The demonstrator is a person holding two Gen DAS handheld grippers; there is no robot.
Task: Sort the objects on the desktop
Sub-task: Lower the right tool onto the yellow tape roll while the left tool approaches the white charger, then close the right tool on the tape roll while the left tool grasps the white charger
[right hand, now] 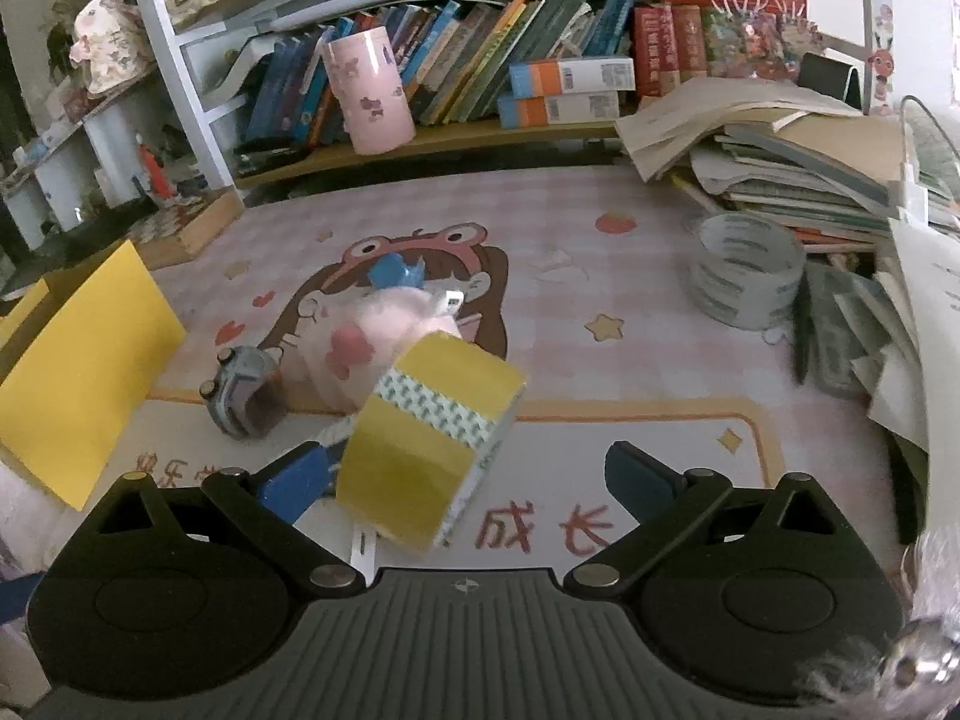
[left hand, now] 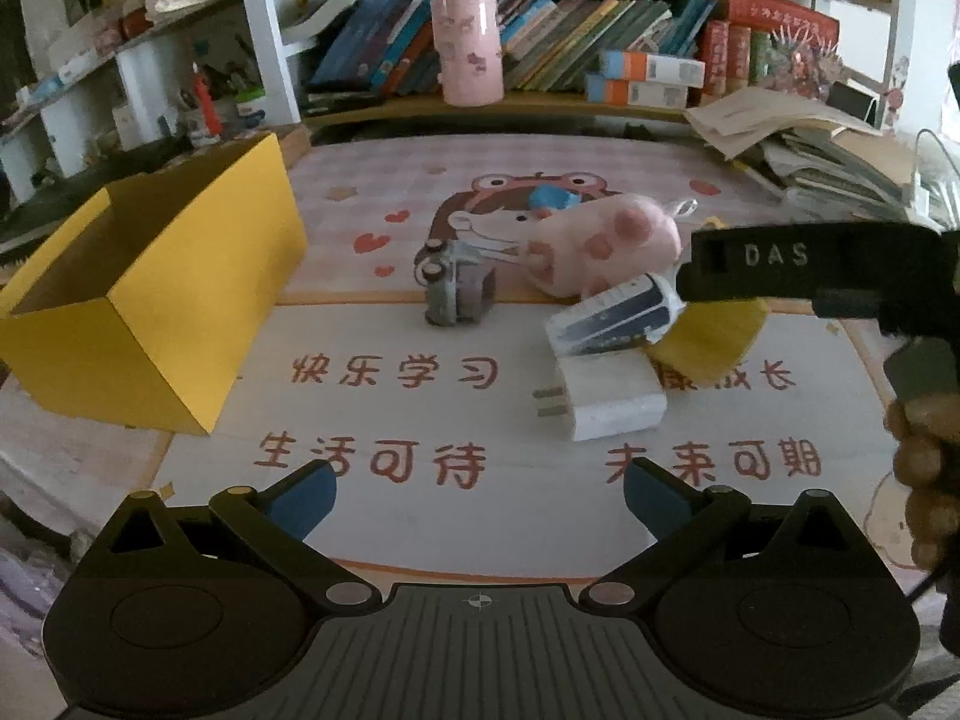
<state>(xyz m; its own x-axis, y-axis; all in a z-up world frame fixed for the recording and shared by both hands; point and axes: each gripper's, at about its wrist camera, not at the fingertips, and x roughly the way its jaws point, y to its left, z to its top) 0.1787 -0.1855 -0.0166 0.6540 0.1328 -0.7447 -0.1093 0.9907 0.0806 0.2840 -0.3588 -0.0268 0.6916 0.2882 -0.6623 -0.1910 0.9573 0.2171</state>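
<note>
Crowding the yellow tape roll (right hand: 429, 435): plush (right hand: 384, 330), toy car (right hand: 243, 390).

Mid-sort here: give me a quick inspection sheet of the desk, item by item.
Surface: cartoon desk mat.
Job's things: yellow tape roll between the right gripper jaws, right pad clear; plush, toy car, charger plug, blue-white packet; open yellow box.
Clutter: clear tape rolls, paper stack.
Grippers: left gripper open, empty; right open.
Cables: one at right edge.
Surroundings: bookshelf, pink cup.
</note>
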